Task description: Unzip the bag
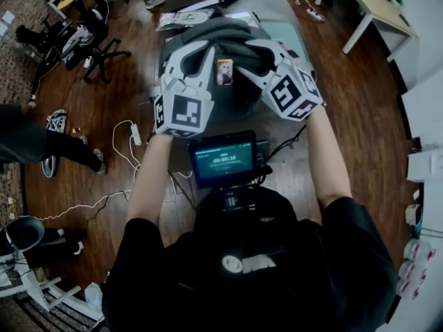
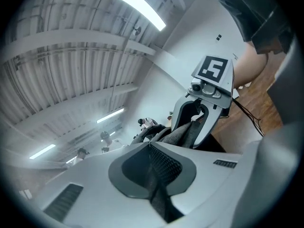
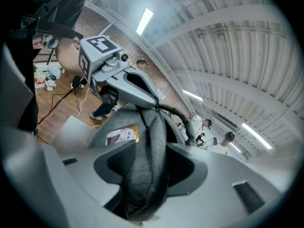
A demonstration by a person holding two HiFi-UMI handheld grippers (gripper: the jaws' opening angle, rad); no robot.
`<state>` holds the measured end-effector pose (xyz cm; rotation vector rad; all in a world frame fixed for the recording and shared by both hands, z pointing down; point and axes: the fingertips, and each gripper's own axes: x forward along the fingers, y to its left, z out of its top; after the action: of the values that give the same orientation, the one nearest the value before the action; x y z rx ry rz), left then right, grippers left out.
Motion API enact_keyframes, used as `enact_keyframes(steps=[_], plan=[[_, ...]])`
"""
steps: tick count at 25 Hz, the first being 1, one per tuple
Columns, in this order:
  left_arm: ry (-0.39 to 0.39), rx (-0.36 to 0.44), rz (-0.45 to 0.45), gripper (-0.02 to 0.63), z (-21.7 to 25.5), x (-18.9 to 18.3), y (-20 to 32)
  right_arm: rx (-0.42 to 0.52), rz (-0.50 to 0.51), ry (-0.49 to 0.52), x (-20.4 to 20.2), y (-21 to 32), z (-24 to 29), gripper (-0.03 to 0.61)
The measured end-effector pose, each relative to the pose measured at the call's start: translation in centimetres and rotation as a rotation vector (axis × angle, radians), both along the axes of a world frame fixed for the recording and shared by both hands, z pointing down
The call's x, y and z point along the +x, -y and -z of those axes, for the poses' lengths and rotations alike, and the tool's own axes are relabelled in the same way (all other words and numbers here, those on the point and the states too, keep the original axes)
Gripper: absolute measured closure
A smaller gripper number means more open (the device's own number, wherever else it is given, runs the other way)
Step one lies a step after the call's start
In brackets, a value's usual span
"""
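Forearms (image 1: 149, 178) stretched forward over surface (image 1: 273, 5), left tool (image 2: 151, 148) level, pinched on thin strip of bag (image 1: 228, 33), right tool (image 3: 145, 160) tilted down, wide jaws clamping thick fold

Left gripper (image 1: 197, 57), right gripper (image 1: 259, 55) on grey bag (image 1: 221, 30).

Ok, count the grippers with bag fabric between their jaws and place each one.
2. The left gripper pinches a thin fold on the left of the bag in the head view. The right gripper has a thicker fold between its jaws on the right.
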<state>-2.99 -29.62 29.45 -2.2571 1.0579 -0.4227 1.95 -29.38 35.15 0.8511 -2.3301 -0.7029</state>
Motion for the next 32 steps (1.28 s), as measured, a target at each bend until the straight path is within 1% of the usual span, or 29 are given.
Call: enact_keyframes(steps=[2,5,10,13,18,20,26,30,32], plan=[[-0.042,-0.043,-0.013,0.614,0.2,-0.2,0.1,-0.019,-0.016,0.027,-0.1,0.2,0.2,0.392],[-0.082,-0.096,-0.040,0.611,0.5,-0.2,-0.5,-0.035,-0.010,0.059,0.0,-0.3,0.6,0.430],[-0.131,-0.184,-0.081,0.607,0.5,-1.7,-0.8,-0.054,0.021,0.067,0.3,-0.5,0.9,0.451],[-0.137,-0.188,-0.086,0.607,0.4,-2.8,-0.7,-0.059,0.024,0.060,0.0,-0.5,1.0,0.454],[-0.115,-0.201,-0.097,0.607,0.2,-3.4,-0.7,-0.073,0.033,0.069,0.3,-0.7,0.8,0.462],[-0.133,-0.214,-0.091,0.607,0.0,-4.1,-0.8,-0.079,0.036,0.075,0.3,-0.7,0.8,0.463],[-0.224,-0.253,-0.061,0.609,-0.8,-6.2,-0.7,-0.087,0.039,0.081,0.7,-0.7,0.7,0.463],[-0.236,-0.264,-0.057,0.609,-1.2,-7.4,-0.8,-0.093,0.039,0.080,0.5,-0.8,0.6,0.465],[-0.262,-0.287,-0.067,0.609,-1.4,-8.0,-1.0,-0.095,0.042,0.080,0.4,-0.8,0.6,0.465]])
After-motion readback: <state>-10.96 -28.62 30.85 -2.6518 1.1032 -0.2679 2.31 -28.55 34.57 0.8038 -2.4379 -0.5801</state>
